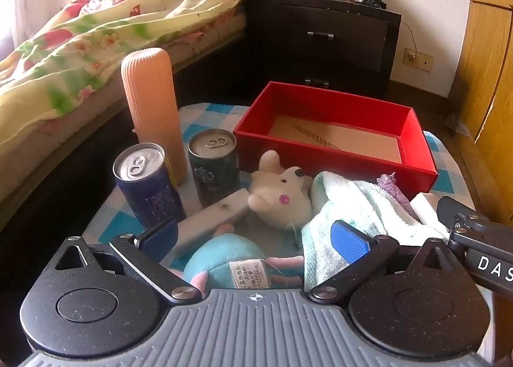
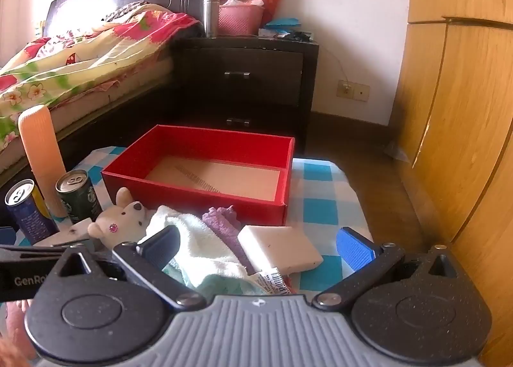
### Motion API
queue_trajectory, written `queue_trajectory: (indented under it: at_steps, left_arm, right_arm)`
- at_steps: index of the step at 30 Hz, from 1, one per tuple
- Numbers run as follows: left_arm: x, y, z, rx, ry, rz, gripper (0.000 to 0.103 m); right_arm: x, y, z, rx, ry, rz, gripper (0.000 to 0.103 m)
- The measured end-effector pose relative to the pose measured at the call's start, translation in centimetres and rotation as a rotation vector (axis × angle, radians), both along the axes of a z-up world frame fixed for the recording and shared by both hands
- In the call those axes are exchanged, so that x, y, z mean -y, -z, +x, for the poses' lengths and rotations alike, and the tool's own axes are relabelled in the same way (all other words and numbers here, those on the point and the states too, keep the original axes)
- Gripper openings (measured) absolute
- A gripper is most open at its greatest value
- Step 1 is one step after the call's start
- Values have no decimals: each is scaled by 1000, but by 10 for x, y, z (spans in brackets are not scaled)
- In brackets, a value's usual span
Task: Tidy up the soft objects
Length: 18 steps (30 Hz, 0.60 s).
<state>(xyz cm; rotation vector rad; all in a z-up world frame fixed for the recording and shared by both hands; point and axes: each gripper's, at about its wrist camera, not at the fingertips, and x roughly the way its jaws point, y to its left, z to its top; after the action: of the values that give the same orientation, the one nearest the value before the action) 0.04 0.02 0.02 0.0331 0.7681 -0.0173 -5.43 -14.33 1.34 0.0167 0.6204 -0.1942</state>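
Standing by the bed (image 1: 96, 24), I see both claws hanging low over the near edge of a small table with a blue-and-white checked cloth (image 2: 320, 187). The left gripper (image 1: 255, 238) has its jaws spread wide and grips nothing; between its blue pads (image 1: 348, 243) lies a blue plush toy (image 1: 224, 259) with pink limbs and a sewn-in label, at the near edge. Just beyond it a cream plush mouse (image 1: 282, 194) lies on its side, touching a long white foam block (image 1: 211, 216). A pale mint towel (image 1: 349, 206) is heaped beside the mouse, with a purple knitted cloth (image 2: 224, 226) tucked against its right side. The right gripper (image 2: 256, 248) is also wide open and empty, poised over the towel and a white sponge (image 2: 282, 248) that sits toward the near right corner. A red box (image 2: 198, 187) with a tan floor stands open at the far edge, nothing inside it. Along the left edge stand a blue can (image 1: 144, 184), a dark green can (image 1: 213, 165) and a tall ribbed peach bottle (image 1: 152, 110), all upright and close together. A dark nightstand (image 2: 247, 78) stands past the table, well apart.
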Motion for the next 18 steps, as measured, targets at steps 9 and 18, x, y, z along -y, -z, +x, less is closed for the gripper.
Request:
queue_trajectory:
  at_steps: [9,18]
  left_arm:
    - [0,2,0,-1,2,-1,97]
    - [0,0,-1,-4,9,4,97]
  right_arm:
    - [3,1,-2,1,-1,2,85]
    - [4,1,-1,0,5,6,85]
